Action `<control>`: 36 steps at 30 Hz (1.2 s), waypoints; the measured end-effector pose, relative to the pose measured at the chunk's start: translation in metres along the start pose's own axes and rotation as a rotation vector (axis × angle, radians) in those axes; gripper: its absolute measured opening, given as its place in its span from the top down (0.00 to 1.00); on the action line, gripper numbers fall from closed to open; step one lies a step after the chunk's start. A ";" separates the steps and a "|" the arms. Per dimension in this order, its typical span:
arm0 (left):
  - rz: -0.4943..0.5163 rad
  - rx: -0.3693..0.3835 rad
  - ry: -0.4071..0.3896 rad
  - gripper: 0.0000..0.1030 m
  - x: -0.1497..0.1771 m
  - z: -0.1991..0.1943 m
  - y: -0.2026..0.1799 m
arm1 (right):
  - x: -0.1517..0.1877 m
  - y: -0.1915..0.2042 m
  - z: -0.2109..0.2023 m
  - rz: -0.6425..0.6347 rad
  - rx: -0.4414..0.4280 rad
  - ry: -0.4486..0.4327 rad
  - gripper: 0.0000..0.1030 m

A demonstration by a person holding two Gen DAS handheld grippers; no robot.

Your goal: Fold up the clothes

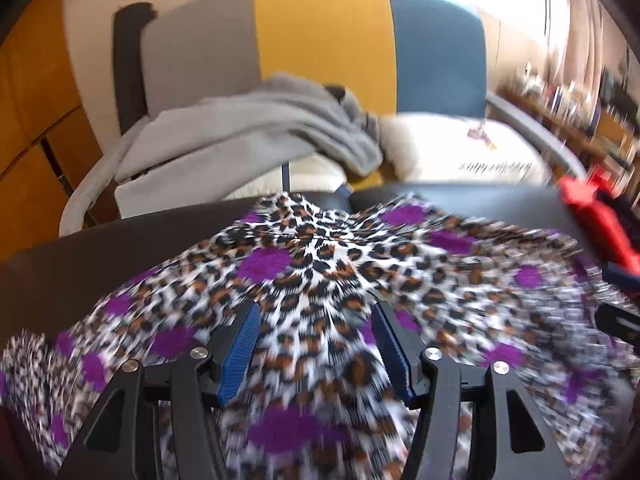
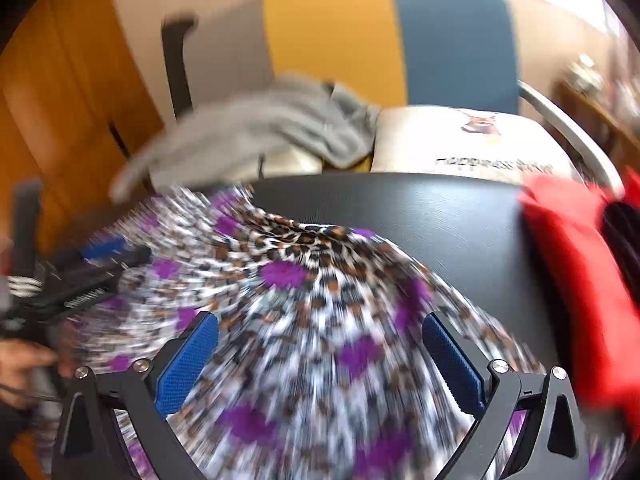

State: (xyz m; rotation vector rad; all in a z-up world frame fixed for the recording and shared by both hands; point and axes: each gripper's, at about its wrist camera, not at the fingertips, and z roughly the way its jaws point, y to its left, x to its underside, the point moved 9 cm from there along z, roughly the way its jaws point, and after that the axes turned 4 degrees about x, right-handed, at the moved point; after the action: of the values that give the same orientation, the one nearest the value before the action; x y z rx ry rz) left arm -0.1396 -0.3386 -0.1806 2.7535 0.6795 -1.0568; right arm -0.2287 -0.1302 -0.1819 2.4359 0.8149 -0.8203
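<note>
A leopard-print garment with purple spots lies spread and rumpled on a black table. In the left wrist view my left gripper hovers over its middle, open, the blue pads wide apart and pressing on nothing. In the right wrist view my right gripper stands open even wider over the same garment, near its right part. The cloth passes beneath both pairs of fingers, and neither grips it. My left gripper shows at the left edge of the right wrist view. Both views are blurred.
A red cloth lies on the table's right side. Bare black tabletop shows behind the garment. Beyond the far edge stands a grey, yellow and blue seat with a grey garment and a white cushion. A hand is at lower left.
</note>
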 end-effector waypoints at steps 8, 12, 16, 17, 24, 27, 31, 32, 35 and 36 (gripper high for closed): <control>-0.032 0.139 0.070 0.42 0.112 -0.085 -0.019 | 0.127 -0.165 -0.177 0.392 0.254 -0.102 0.00; -0.057 0.149 0.080 0.42 0.149 -0.110 -0.026 | 0.181 -0.241 -0.223 0.507 0.456 -0.062 0.00; -0.072 0.108 0.059 0.42 0.169 -0.117 -0.023 | 0.197 -0.263 -0.207 0.505 0.543 -0.004 0.00; -0.048 0.095 0.055 0.42 0.172 -0.117 -0.025 | 0.198 -0.265 -0.200 0.497 0.561 0.010 0.00; -0.027 0.075 0.020 0.36 0.175 -0.114 -0.027 | 0.193 -0.262 -0.187 0.368 0.658 0.046 0.00; -0.019 0.064 0.016 0.34 0.176 -0.114 -0.029 | 0.191 -0.261 -0.187 0.361 0.644 0.059 0.11; -0.006 0.065 0.018 0.30 0.176 -0.110 -0.031 | 0.180 -0.247 -0.186 0.331 0.615 0.048 0.74; -0.004 0.063 0.017 0.29 0.176 -0.109 -0.032 | 0.177 -0.249 -0.184 0.361 0.598 0.045 0.92; -0.001 0.055 0.015 0.26 0.177 -0.108 -0.033 | 0.164 -0.249 -0.181 0.499 0.500 0.009 0.92; -0.003 0.055 0.013 0.26 0.176 -0.108 -0.032 | 0.157 -0.247 -0.182 0.561 0.432 -0.040 0.92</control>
State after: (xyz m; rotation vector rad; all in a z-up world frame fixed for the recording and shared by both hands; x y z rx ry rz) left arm 0.0272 -0.2171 -0.2143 2.8089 0.6666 -1.0744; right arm -0.2158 0.2132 -0.2049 2.7902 -0.0964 -0.8747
